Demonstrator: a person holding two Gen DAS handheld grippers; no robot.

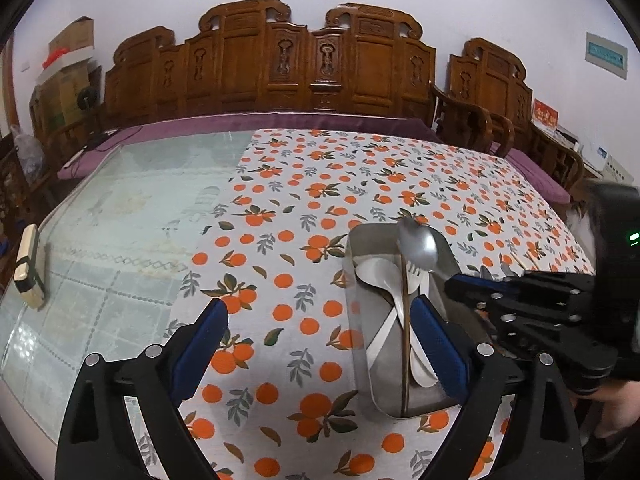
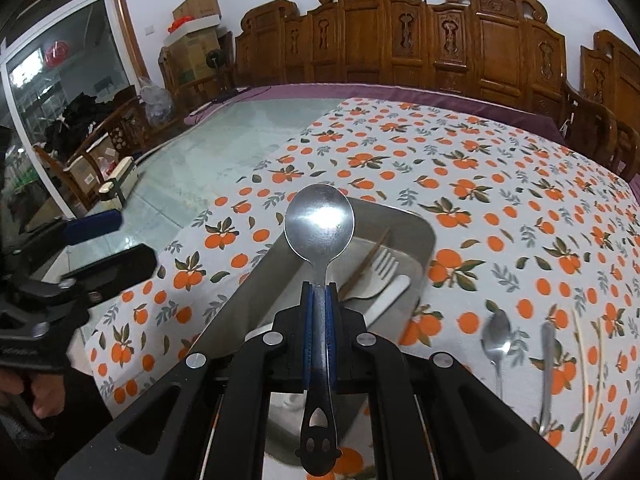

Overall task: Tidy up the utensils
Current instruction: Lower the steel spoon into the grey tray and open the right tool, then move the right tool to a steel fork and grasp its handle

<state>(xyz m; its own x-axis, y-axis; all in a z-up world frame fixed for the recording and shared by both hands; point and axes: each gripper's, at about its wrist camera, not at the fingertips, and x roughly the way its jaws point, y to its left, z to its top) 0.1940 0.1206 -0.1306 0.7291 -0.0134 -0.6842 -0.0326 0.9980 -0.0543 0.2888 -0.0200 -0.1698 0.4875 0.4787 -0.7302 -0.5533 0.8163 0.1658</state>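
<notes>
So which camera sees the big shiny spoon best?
The right wrist view: the big spoon fills the middle, bowl and handle clear, clamped in the right gripper. The left wrist view shows only its bowl above the tray.

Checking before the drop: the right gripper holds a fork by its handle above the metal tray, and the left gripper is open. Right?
Not quite. The right gripper holds a spoon, not a fork, as the right wrist view shows. The rest stands: it is gripped by the handle above the metal tray, and the left gripper is open.
</notes>
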